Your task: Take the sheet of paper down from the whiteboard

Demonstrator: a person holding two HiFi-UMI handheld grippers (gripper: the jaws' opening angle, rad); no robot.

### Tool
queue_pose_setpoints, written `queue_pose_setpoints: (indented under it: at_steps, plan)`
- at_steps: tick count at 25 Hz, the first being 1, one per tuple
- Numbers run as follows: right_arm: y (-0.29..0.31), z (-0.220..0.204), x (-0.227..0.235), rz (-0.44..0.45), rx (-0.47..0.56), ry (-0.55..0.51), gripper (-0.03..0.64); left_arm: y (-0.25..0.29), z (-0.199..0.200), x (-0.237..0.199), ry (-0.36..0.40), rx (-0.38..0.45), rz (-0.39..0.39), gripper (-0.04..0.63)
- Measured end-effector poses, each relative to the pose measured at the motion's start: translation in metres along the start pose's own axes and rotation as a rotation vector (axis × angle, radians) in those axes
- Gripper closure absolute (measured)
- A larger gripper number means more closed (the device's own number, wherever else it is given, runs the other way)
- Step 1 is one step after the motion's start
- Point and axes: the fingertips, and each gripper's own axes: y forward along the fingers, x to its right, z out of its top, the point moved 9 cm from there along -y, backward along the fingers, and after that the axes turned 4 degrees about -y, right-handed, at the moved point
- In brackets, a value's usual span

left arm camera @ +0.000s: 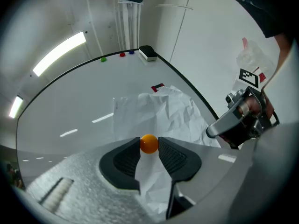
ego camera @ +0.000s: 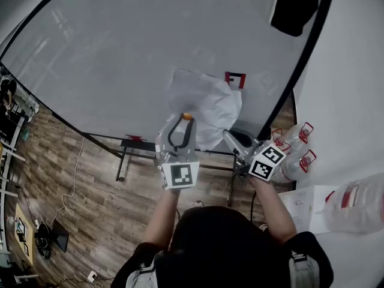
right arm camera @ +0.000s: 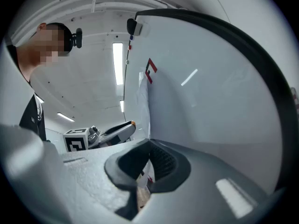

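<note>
While left gripper (left arm camera: 149,148) pinches orange ball (left arm camera: 149,143) on crumpled paper (left arm camera: 161,111) mid-frame, right gripper (right arm camera: 149,148) clamps paper's lower-right edge, close beside whiteboard (ego camera: 120,59).

- Whiteboard (ego camera: 120,59): fills the upper frame in the head view.
- Sheet of paper (ego camera: 207,104): on the board, right of centre.
- Small bracket (ego camera: 236,79): just above the sheet's upper right corner.
- Ball (ego camera: 188,116): at the sheet's lower left, between the left gripper (left arm camera: 149,143) jaws.
- Right gripper (ego camera: 228,135): jaws closed on the sheet's lower right edge.
- Eraser (ego camera: 295,5): at the board's edge, upper right of frame.
</note>
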Motion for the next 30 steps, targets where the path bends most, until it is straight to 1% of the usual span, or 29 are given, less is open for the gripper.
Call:
queue_pose_setpoints:
  at_steps: [4, 8, 12, 14, 18, 21, 26, 30]
  plan:
    - [-0.007, -0.012, -0.008, 0.007, -0.033, 0.003, 0.614, -0.02, -0.006, 0.004, -0.015, -0.039, 0.015, 0.463]
    - [-0.02, -0.034, -0.012, 0.022, -0.074, 0.02, 0.614, -0.044, -0.003, 0.012, -0.005, -0.042, 0.026, 0.463]
    - [-0.034, -0.049, -0.021, 0.042, -0.104, 0.043, 0.614, -0.069, -0.005, 0.025, -0.029, -0.058, 0.057, 0.463]
    - [-0.04, -0.056, -0.028, 0.054, -0.116, 0.061, 0.614, -0.081, -0.006, 0.031, -0.034, -0.081, 0.073, 0.463]
    - [-0.059, -0.065, -0.04, 0.057, -0.151, 0.043, 0.614, -0.099, -0.003, 0.041, -0.058, -0.098, 0.08, 0.463]
    - [-0.074, -0.073, -0.048, 0.034, -0.176, 0.026, 0.614, -0.11, -0.001, 0.047, -0.09, -0.091, 0.07, 0.463]
    - [-0.093, -0.082, -0.065, -0.033, -0.221, -0.008, 0.614, -0.129, -0.003, 0.052, -0.146, -0.08, 0.025, 0.463]
    - [-0.101, -0.088, -0.088, -0.096, -0.216, -0.012, 0.614, -0.155, -0.006, 0.042, -0.237, -0.038, -0.026, 0.463]
